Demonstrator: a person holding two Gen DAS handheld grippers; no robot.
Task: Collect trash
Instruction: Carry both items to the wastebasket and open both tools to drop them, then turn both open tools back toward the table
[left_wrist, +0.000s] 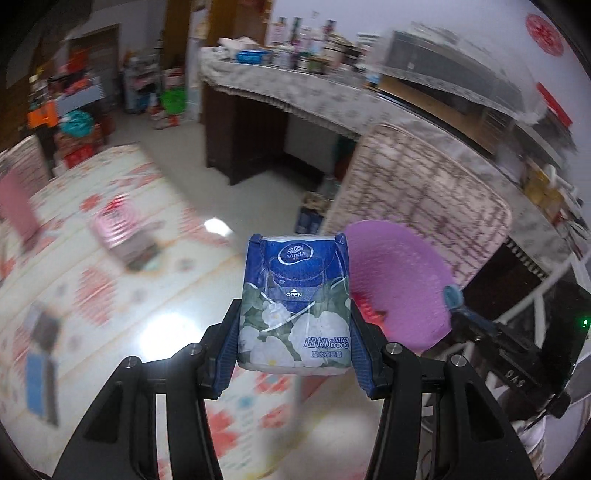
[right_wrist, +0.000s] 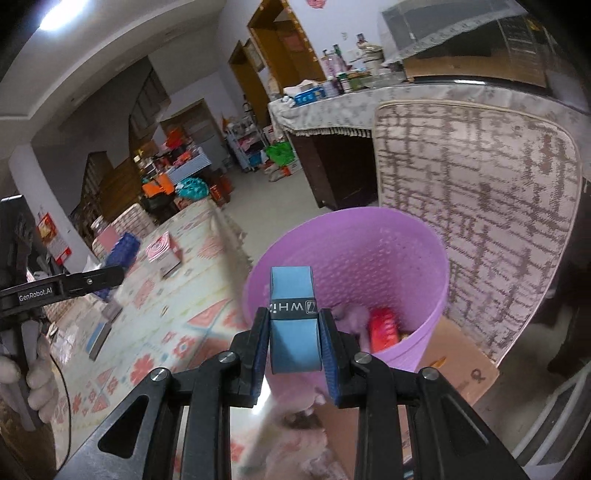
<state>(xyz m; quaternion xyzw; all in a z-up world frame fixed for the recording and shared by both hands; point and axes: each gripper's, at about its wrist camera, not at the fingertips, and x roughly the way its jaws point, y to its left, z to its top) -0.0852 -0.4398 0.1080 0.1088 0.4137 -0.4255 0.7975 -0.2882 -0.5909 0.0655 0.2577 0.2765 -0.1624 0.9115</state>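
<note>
Tissue pack and blue roll both gripped beside the purple bin

Left tongs (left_wrist: 293, 328) are clamped on a soft tissue pack (left_wrist: 293, 306), blue at the top with white flowers lower down and the word OPEN on its flap. The pack stands upright between the two blue pads, which press on its sides. Behind it and to the right, the left wrist view shows the purple perforated waste bin (left_wrist: 399, 284), with the tip of the other tool poking in front of the bin's right edge.

Right tongs (right_wrist: 293, 332) are clenched on a small light-blue roll (right_wrist: 293, 321) wrapped by a black band with white lettering. The roll sits upright between the pads, held just in front of the near rim of the waste bin (right_wrist: 388, 251). Inside the bin lie a red packet (right_wrist: 384, 328) and some pale crumpled material beside it. The bin stands on a flattened cardboard sheet (right_wrist: 458, 365) on the floor, with a patterned mattress (right_wrist: 480, 206) leaning upright behind it.

On the left of the right wrist view, a gloved hand (right_wrist: 33, 376) grips the handle of the left tool. A floral play mat (right_wrist: 155, 317) covers the floor, carrying a pink box (right_wrist: 162, 254) and several flat items, blurred.
</note>
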